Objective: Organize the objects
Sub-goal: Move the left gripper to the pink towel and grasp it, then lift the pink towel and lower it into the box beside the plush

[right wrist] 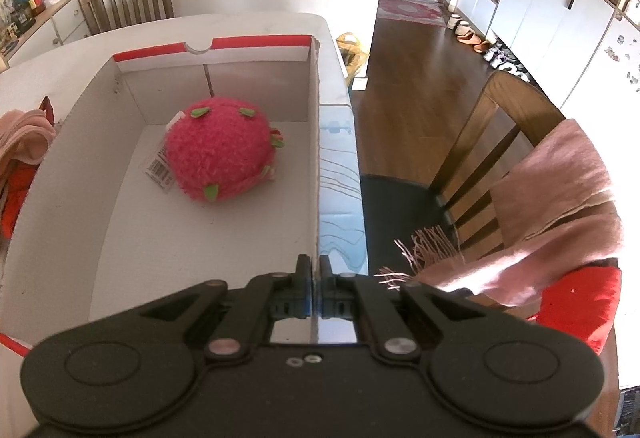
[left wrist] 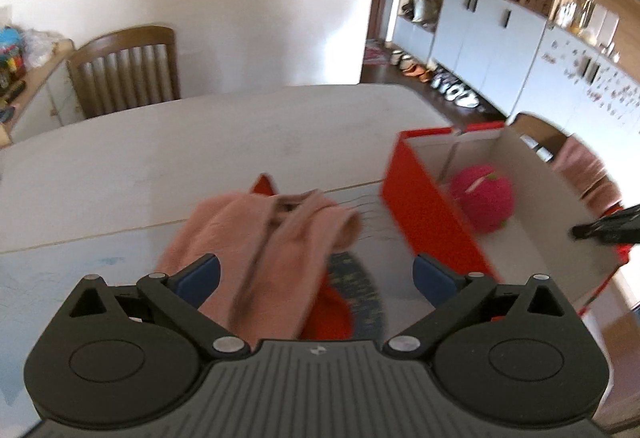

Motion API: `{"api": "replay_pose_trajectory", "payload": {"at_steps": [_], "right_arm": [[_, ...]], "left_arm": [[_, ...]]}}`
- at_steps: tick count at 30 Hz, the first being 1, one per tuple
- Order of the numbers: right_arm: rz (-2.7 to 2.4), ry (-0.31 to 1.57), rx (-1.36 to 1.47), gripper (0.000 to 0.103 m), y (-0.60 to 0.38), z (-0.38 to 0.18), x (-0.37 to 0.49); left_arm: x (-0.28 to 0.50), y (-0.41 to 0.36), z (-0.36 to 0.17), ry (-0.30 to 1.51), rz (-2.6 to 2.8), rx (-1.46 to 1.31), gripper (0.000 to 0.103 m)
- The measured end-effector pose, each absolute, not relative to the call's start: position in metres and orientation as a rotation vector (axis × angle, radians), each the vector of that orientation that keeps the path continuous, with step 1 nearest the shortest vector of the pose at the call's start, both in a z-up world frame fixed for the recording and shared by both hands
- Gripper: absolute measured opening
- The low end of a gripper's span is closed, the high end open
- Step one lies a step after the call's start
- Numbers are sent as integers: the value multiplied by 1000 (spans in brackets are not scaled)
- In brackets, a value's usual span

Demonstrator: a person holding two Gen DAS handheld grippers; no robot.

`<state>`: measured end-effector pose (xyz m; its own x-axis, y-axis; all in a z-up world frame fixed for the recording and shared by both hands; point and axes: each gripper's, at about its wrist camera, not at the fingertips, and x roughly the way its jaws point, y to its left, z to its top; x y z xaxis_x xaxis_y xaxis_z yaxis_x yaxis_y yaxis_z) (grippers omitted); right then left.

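Observation:
A red cardboard box (left wrist: 424, 214) with white inner walls (right wrist: 256, 94) stands open on the table. Inside it lies a pink plush dragon fruit (right wrist: 220, 154), which the left wrist view also shows (left wrist: 482, 200). My right gripper (right wrist: 316, 266) is shut on the box's right wall, whose thin edge runs between the pads. Left of the box a pink cloth (left wrist: 260, 238) lies crumpled over a red garment (left wrist: 332, 314). My left gripper (left wrist: 316, 266) hovers over this pile, open wide and holding nothing. The picture is blurred by motion.
The pale table (left wrist: 200, 142) stretches away beyond the pile. A wooden chair (left wrist: 124, 70) stands at its far side. Another chair (right wrist: 500, 126) on the right carries a pink fringed scarf (right wrist: 560, 190) and a red cushion (right wrist: 576, 302). White cabinets (right wrist: 552, 18) line the far wall.

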<state>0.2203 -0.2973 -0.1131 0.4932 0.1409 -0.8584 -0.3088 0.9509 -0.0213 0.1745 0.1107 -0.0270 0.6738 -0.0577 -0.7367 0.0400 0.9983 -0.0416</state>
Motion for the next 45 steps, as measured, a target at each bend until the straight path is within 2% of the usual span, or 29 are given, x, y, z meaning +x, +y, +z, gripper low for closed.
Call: {"api": "replay_pose_trajectory", "payload": {"at_steps": [19,27,29,31,32,34,35,37,45], "right_arm": [[240,1025,-207,4,-290,-116,219],[238,1023,-205,4,-290,-116,218],[239,1022,-205,4,-290,-116,218],[239,1022,-205,4,-290,-116,218],[239,1023,-204,4,-290,-116,218],[242,1022,-201,4,-290,-116,218],[243,1021,-201,4,-291,-116,218],[246,1020,-202,4,-291,-116,218],[259,1017,-205,4,-293,-117,218]], "left_arm": [[214,155,-102,951,-43,121,103],[215,150,-110,963,-37,153,101],[214,149,-109,962,-39,152,87],[213,150,-107,969,-37,149,57],[212,150,-106,968,-39,140,53],[207,149,-101,948,-34,137,36],[205,148,-98,942,-29,142,31],[201,149,-93,935,-14,136,15],[187,151,-53,878,6,72,8]]}}
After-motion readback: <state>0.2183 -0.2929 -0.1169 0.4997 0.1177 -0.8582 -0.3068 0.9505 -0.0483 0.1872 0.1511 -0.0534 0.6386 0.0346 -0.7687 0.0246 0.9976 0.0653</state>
